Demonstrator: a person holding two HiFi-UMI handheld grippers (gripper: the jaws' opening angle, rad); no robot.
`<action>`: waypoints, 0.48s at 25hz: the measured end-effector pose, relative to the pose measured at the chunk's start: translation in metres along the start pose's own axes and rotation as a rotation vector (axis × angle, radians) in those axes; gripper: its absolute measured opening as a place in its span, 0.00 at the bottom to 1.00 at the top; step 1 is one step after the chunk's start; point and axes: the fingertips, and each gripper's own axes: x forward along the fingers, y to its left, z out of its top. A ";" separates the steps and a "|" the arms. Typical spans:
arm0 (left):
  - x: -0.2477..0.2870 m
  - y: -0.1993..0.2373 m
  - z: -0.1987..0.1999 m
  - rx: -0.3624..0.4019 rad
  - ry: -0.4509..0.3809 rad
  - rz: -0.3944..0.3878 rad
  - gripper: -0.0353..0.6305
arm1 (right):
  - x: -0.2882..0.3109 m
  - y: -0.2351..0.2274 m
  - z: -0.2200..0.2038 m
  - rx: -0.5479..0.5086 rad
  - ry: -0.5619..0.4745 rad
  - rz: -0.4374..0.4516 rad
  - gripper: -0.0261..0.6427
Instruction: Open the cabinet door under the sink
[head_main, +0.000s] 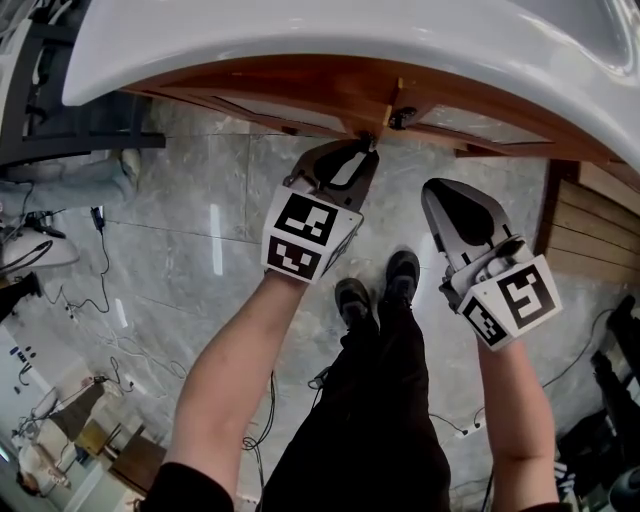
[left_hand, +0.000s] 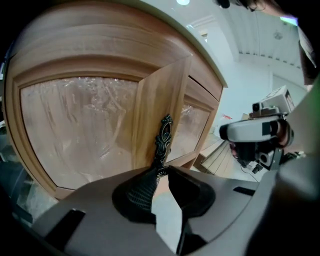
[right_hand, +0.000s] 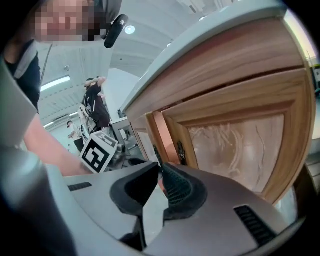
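Observation:
A white sink (head_main: 300, 40) tops a wooden cabinet with film-covered glass doors. The left door (left_hand: 75, 130) stands ajar, and its top edge (head_main: 393, 100) sticks out from the cabinet front. An ornate dark handle (left_hand: 163, 137) runs down its stile. My left gripper (left_hand: 161, 172) is shut on the lower end of that handle, tips at the door edge (head_main: 365, 150). My right gripper (head_main: 432, 190) hangs a little back from the cabinet, to the right of the left one. Its jaws (right_hand: 160, 172) stand barely apart with nothing between them. The right door (right_hand: 235, 145) is closed, with its own handle (right_hand: 181, 152).
The person's shoes (head_main: 400, 275) stand on grey marble tiles just below the doors. Cables (head_main: 100, 290) trail over the floor at left. Wooden planks (head_main: 590, 230) lie at right and a dark frame (head_main: 60, 100) stands at upper left. Other people (right_hand: 95, 105) are far behind.

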 end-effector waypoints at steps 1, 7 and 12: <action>-0.002 -0.002 -0.004 0.004 0.003 -0.008 0.18 | 0.005 0.002 0.005 -0.013 -0.007 0.010 0.13; -0.018 -0.009 -0.016 0.021 0.008 -0.039 0.18 | 0.036 0.026 0.029 -0.103 -0.024 0.105 0.22; -0.026 -0.013 -0.016 0.024 0.003 -0.057 0.18 | 0.054 0.043 0.039 -0.181 -0.009 0.122 0.23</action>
